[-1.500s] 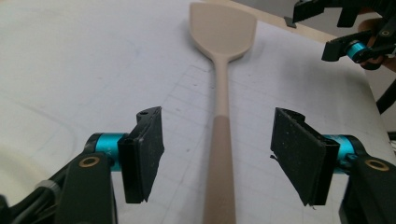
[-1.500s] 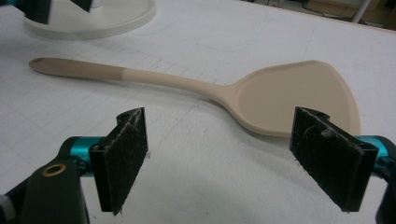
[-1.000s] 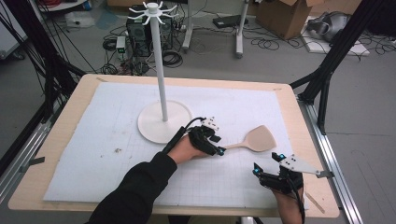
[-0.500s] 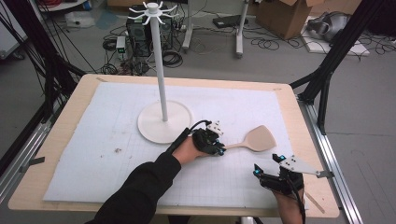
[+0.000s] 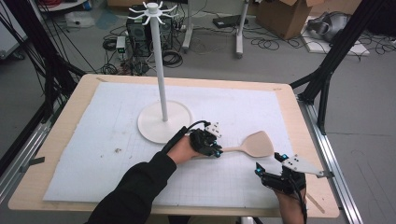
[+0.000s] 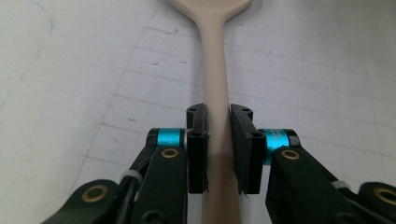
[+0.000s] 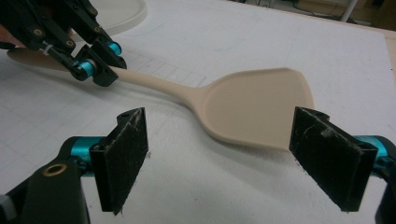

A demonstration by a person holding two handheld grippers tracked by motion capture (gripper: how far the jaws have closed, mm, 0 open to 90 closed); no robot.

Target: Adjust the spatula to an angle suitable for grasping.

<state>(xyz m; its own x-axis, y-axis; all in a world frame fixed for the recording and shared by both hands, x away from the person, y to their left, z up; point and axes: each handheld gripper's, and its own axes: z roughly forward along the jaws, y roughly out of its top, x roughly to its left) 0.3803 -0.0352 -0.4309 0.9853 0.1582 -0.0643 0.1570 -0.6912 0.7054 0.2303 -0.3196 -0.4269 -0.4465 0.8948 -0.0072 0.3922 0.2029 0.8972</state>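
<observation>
Spatula (image 5: 254,145) flat on white mat (image 5: 84,140), right of stand base (image 5: 164,121), handle pointing toward base, blade away from it. Stand base left of centre, thin pole (image 5: 160,70) upright with hooked crown (image 5: 150,10) at top. Left gripper (image 5: 215,150) just right of base, jaws just closed, clamped on spatula handle, pads (image 6: 197,140) pressing both sides. Right gripper (image 5: 270,169) farthest from base, near table edge, jaws spread wide, nothing between them, blade lying just beyond tips.
</observation>
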